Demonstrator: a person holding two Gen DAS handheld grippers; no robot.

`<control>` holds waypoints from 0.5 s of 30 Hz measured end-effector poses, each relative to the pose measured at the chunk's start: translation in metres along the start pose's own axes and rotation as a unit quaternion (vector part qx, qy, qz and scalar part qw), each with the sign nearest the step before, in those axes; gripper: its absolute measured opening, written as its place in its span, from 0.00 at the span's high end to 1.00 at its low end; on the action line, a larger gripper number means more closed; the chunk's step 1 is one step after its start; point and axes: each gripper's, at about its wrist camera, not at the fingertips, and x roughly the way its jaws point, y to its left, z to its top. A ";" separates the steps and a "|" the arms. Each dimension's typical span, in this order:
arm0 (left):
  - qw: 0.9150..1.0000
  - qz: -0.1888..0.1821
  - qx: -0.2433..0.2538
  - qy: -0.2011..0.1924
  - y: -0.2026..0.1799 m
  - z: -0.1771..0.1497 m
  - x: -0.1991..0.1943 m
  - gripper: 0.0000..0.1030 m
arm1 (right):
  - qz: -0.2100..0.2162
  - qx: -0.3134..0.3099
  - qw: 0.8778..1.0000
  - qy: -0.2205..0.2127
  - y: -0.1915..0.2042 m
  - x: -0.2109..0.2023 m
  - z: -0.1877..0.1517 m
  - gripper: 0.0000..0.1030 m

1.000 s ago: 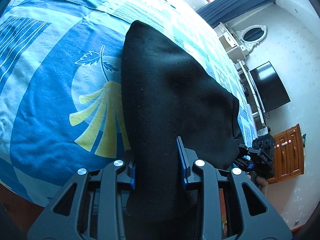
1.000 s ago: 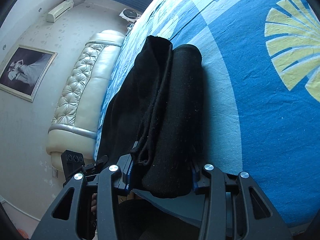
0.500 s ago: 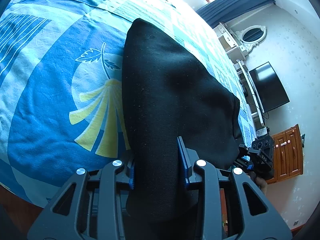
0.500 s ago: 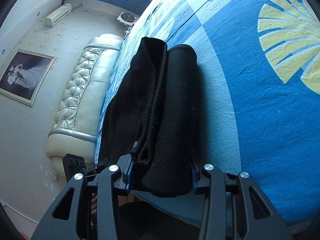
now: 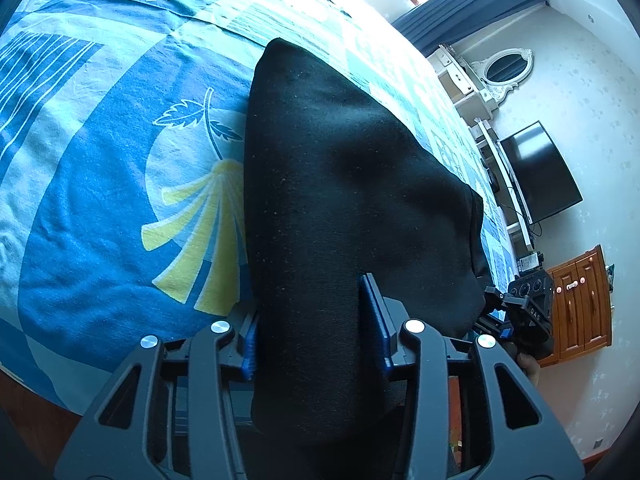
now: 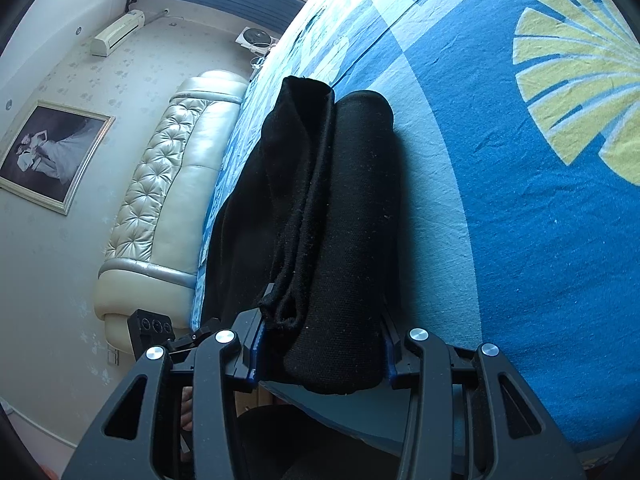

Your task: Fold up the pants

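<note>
In the left wrist view, the black pants (image 5: 340, 200) are lying folded on the bed (image 5: 100, 208), near its front edge, over the blue patterned cover. The left gripper (image 5: 312, 328) is angling down onto the near corner of the bundle, and its fingers (image 5: 374, 316) are opening with the cloth between them; the cloth is still filling the gap, so the grip is easing rather than fully let go. The right gripper (image 5: 524, 312) is showing at the far corner, at the right.

In the right wrist view, the right gripper (image 6: 322, 344) is pointing gently downward along the folded edge, where the stacked layers of the pants (image 6: 340, 220) are showing. Its fingers (image 6: 256, 340) are also opening around the thick fold, pads at the cloth. The left gripper (image 6: 160, 328) is peeking in at lower left.

This is looking like the release after a fold. The next move probably calls for both hands drawing straight back without dragging the layers apart.
</note>
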 end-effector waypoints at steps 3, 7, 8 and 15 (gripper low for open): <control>1.000 0.011 0.023 0.001 -0.004 -0.003 -0.005 0.22 | 0.005 0.003 1.000 -0.003 -0.001 -0.006 0.001 0.49; 0.999 -0.022 0.021 -0.030 -0.003 -0.001 -0.033 0.19 | -0.007 0.003 1.000 -0.021 0.001 -0.025 0.009 0.42; 0.999 -0.021 0.021 -0.039 -0.002 0.003 -0.040 0.17 | -0.006 0.005 0.999 -0.031 0.000 -0.030 0.013 0.41; 0.999 -0.029 -0.010 -0.018 0.021 0.061 -0.012 0.16 | -0.017 0.009 0.999 -0.034 -0.001 -0.016 0.066 0.33</control>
